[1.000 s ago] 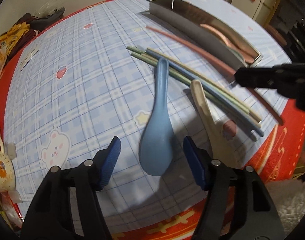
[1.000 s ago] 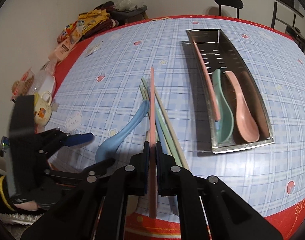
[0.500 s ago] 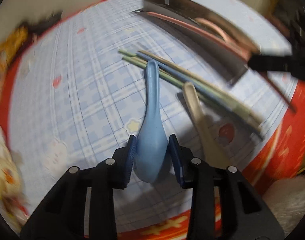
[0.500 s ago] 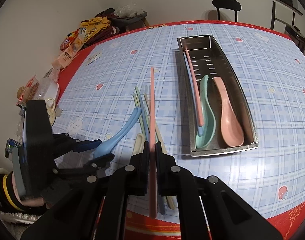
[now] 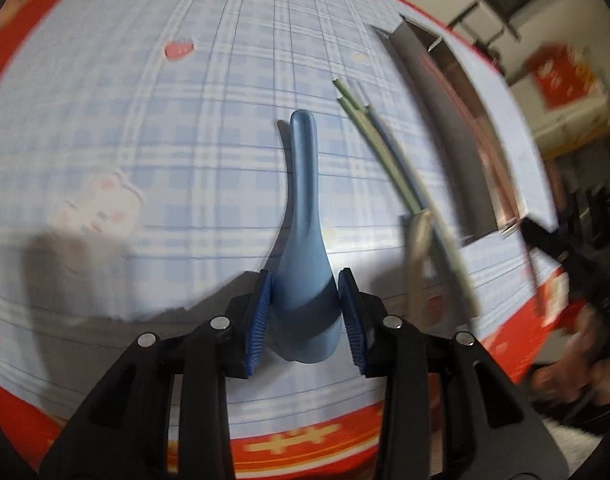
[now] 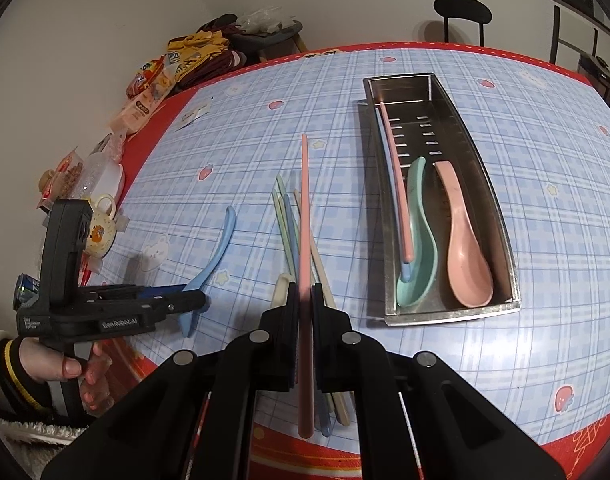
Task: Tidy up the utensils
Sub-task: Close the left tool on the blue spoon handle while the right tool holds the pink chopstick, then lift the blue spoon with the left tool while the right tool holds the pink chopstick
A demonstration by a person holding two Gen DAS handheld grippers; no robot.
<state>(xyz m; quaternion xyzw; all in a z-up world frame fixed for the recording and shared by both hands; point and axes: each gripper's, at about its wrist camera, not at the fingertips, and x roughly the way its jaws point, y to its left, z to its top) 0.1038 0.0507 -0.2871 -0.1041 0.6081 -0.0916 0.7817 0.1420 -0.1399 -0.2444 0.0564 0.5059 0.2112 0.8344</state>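
Utensils: metal tray (image 6: pixel 501 216) holds two spoons; left claw (image 5: pixel 305 316) grips blue spoon (image 5: pixel 303 248), right claw (image 6: pixel 304 304) pink chopstick (image 6: pixel 305 240).

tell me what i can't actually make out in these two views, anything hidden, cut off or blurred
- Left wrist view: the metal tray and its contents are smeared by motion blur.
- Left wrist view: the right gripper is a dark blur at the right edge.
- Right wrist view: the blue spoon has its bowl mostly hidden behind the left gripper.
- Right wrist view: the cream spoon shows only its tip; the right gripper's fingers and the pink chopstick cover the rest.
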